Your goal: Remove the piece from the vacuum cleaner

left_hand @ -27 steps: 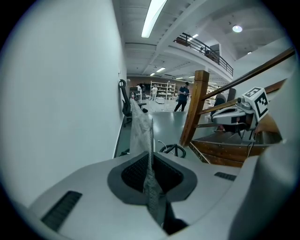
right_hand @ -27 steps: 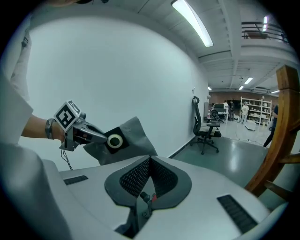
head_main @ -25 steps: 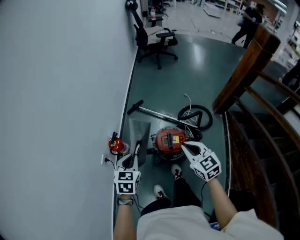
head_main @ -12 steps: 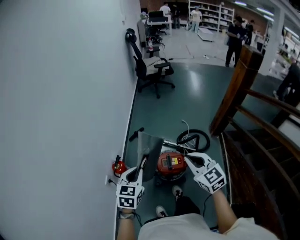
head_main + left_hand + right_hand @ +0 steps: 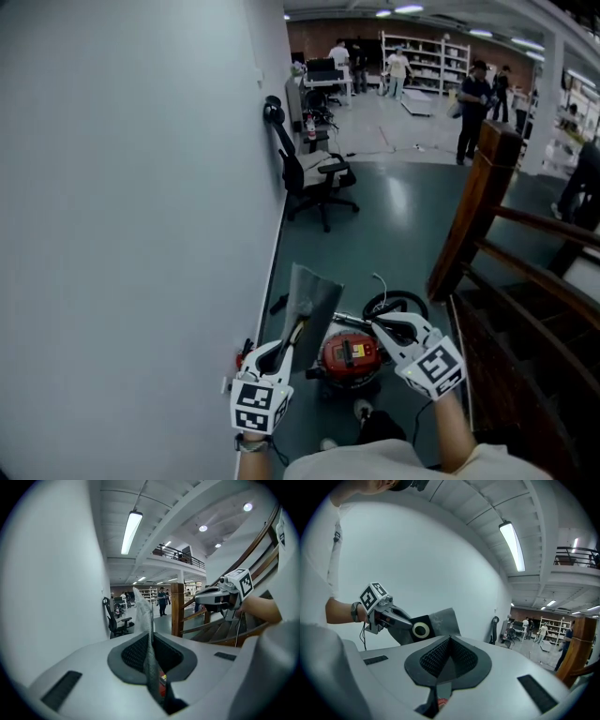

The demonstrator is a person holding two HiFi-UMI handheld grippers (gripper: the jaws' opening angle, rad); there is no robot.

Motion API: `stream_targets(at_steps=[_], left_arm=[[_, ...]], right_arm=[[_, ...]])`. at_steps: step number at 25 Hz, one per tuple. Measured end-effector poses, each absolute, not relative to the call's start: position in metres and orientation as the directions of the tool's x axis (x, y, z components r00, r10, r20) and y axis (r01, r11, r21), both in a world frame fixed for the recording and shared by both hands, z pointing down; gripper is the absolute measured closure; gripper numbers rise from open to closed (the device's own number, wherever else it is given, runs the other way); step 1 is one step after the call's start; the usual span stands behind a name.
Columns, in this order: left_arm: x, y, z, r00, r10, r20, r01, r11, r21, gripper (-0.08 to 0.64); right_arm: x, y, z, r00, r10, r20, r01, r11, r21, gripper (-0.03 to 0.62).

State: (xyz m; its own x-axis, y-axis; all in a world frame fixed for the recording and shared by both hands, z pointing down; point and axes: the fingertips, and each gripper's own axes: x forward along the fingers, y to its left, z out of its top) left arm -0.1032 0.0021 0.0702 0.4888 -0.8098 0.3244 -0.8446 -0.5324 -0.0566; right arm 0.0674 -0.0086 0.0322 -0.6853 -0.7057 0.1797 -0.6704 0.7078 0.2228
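Left gripper (image 5: 292, 333): pinched shut on a thin fold of the grey dust bag (image 5: 314, 291), with the fabric trapped edge-on between the pads.
Right gripper (image 5: 382, 325): pressed together with nothing between the jaws, held level with the other gripper and apart from the bag.
Dust bag: held in the air, standing up from the left jaws, above the vacuum cleaner (image 5: 352, 361) and clear of it. A black card collar (image 5: 421, 630) with a pale ring is seen just beside the gripping jaws.
Vacuum cleaner: a red canister on the dark floor below, between the two grippers, with the coiled hose (image 5: 394, 305) just beyond it.
Task stage: judged all but done, since the piece is already out of the machine and only a place to set it remains to be found.
Risk, grip: the bag is carried by one gripper on soft fabric alone, so it could slide out or tear if it is swung.
Risk, spill: dust could be shed through the collar ring if the bag is tipped.
Risk, surroundings: the wall (image 5: 122, 187) is close on the left and the wooden stair post (image 5: 473, 216) on the right, so the bag could be brushed against either. The hose could be tripped over.
Far: an office chair (image 5: 319, 178) against the wall, and people (image 5: 473, 94) by shelving, well apart.
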Motion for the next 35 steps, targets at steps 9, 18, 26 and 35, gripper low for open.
stream_targets(at_steps=[9,18,26,35], left_arm=[[-0.1,0.008,0.015,0.509,-0.83,0.228,-0.837,-0.539,-0.093,0.531],[-0.107,0.021,-0.014,0.501,-0.852,0.15,-0.846,-0.519,-0.123,0.531],[-0.115,0.025,-0.008,0.489,-0.857,0.161,-0.855,-0.508,-0.11,0.531],[-0.12,0.026,-0.008,0.482,-0.86,0.166,-0.858,-0.502,-0.107,0.531]], right_arm=[[0.063,-0.001,-0.023,-0.706,-0.702,0.097,-0.66,0.701,0.271,0.565],[0.061,0.007,-0.026,-0.696,-0.71,0.109,-0.654,0.689,0.311,0.565],[0.057,0.008,-0.021,-0.696,-0.708,0.116,-0.655,0.693,0.299,0.565],[0.058,0.007,-0.022,-0.687,-0.715,0.13,-0.661,0.688,0.298,0.565]])
